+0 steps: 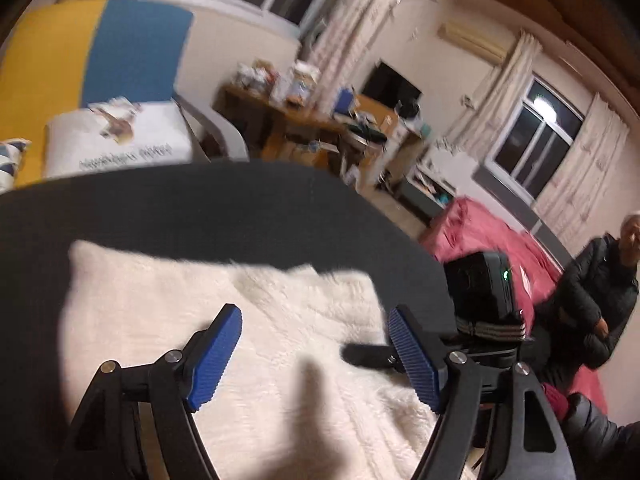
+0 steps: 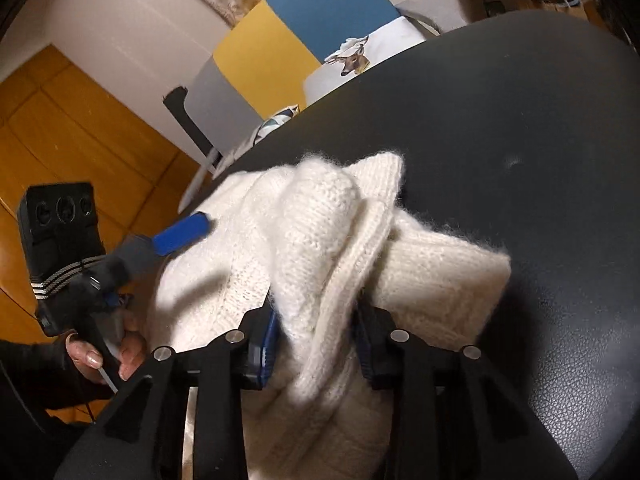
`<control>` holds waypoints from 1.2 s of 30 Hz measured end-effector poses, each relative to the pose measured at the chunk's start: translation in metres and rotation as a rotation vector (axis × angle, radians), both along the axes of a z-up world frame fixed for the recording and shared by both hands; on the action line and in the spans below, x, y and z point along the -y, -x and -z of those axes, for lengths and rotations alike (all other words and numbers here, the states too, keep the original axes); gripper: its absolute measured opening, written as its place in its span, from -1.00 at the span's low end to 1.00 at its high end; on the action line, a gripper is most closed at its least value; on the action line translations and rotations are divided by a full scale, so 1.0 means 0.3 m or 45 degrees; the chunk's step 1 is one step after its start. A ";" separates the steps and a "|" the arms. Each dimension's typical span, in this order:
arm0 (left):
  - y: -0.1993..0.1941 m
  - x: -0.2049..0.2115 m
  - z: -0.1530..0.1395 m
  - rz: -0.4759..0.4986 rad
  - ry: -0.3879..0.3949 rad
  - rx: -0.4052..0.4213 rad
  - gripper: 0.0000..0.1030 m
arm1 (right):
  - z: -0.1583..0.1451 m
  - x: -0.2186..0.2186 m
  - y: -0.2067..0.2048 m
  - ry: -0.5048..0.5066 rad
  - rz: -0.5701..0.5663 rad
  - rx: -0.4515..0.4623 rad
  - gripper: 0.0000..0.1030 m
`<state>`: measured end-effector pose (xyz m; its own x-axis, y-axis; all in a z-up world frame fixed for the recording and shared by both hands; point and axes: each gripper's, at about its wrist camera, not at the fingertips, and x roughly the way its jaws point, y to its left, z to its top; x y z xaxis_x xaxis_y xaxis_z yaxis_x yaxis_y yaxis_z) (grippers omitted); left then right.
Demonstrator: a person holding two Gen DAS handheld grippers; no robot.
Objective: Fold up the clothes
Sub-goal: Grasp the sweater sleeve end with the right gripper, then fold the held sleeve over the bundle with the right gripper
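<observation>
A white fluffy knitted sweater (image 1: 248,320) lies on a black round table (image 1: 200,208). My left gripper (image 1: 314,344) hovers just above it, open, with nothing between its blue pads. In the right wrist view, a raised fold of the sweater (image 2: 320,248) is bunched between the pads of my right gripper (image 2: 316,344), which is shut on it. The rest of the sweater lies spread over the table (image 2: 520,120). At the sweater's left edge, a blue pad (image 2: 182,232) of the left gripper shows, with a hand (image 2: 100,352) on its handle.
A person in a dark jacket (image 1: 596,300) sits on a red bed (image 1: 480,228) at the right. Behind the table stand a yellow and blue chair (image 1: 100,52) with a deer cushion (image 1: 120,136), and a cluttered wooden desk (image 1: 312,120).
</observation>
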<state>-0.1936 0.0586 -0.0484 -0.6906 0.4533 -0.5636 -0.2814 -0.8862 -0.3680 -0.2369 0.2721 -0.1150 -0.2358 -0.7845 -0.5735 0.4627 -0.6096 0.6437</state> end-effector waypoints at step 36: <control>0.024 0.037 0.085 -0.022 0.112 0.120 0.57 | -0.057 -0.004 -0.183 0.287 0.083 0.068 0.64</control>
<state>-0.2006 0.0475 -0.0738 -0.6396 0.3880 -0.6636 -0.2338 -0.9206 -0.3129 -0.1821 0.2733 -0.0978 -0.2639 -0.8782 -0.3989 0.3889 -0.4753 0.7892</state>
